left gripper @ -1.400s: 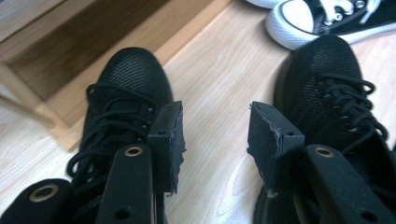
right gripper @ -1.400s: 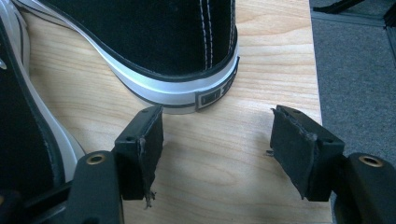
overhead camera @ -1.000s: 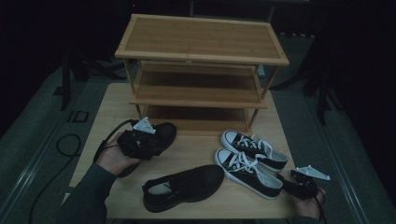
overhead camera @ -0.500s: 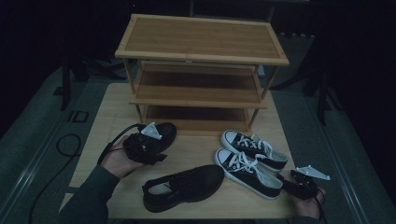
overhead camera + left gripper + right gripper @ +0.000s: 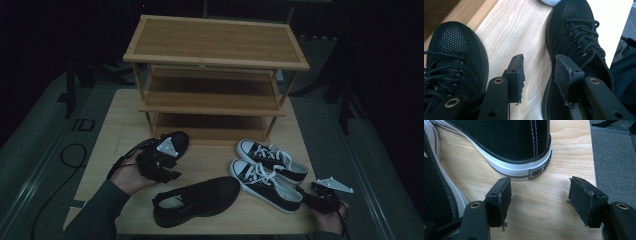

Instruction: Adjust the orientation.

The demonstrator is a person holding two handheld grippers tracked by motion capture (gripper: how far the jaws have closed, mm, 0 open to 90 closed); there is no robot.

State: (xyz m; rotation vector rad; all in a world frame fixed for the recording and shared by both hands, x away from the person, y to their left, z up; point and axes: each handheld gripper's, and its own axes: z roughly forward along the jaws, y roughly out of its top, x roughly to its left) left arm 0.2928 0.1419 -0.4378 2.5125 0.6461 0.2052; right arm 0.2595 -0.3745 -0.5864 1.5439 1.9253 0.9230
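Though shifted slightly off rear black shoe (image 5: 176, 141) at foot of shoe rack (image 5: 215, 52), see left tongs (image 5: 539, 67) agape over bare table (image 5: 524, 30), gripping nothing; right tongs (image 5: 539, 185) open, farther from rack, behind sneaker (image 5: 511, 140); grasp pending.

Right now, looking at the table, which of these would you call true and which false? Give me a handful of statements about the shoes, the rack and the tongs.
1. The wooden rack holds shoes on every shelf. False: its shelves are bare.
2. Two black mesh shoes lie on the table, one near the rack, one nearer the front. True.
3. The white-soled sneakers sit side by side right of the black shoes. True.
4. The right tongs grip a sneaker heel. False: their jaws stand apart over bare wood.
5. The left tongs have bare wood between the jaws. True.
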